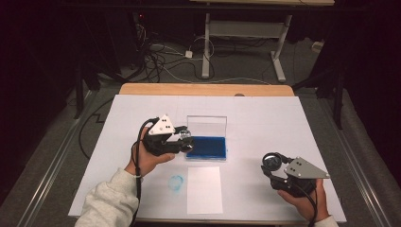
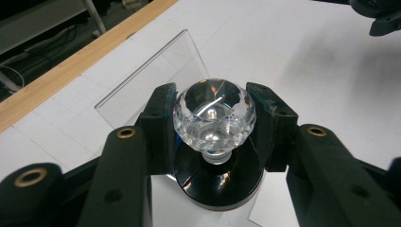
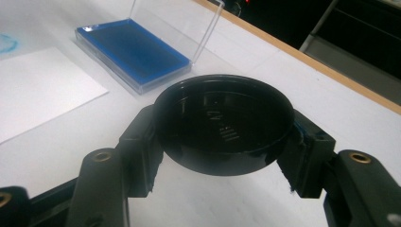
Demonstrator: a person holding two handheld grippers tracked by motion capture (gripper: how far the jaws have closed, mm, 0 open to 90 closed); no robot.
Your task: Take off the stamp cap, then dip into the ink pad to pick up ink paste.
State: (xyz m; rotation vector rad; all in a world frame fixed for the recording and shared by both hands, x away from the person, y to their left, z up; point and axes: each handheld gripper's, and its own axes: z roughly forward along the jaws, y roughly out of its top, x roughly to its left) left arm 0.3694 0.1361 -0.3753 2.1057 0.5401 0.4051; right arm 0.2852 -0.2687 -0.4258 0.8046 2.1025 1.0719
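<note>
My left gripper (image 1: 185,140) is shut on a stamp with a clear faceted knob (image 2: 214,113) and a round black base (image 2: 217,182). It holds the stamp just left of the blue ink pad (image 1: 206,147), whose clear lid (image 1: 206,126) stands open behind it. At the table's right front, my right gripper (image 1: 272,163) is shut on a round black cap (image 3: 224,125) whose hollow side faces up. A white paper sheet (image 1: 204,189) lies in front of the ink pad. The same pad (image 3: 132,54) and its lid (image 3: 175,23) lie beyond the cap in the right gripper view.
A blue ink smudge (image 1: 176,182) marks the white table cover (image 1: 265,113) left of the paper. The wooden table edge (image 1: 203,89) runs along the back. Beyond it, cables and a desk frame (image 1: 246,28) stand on the floor.
</note>
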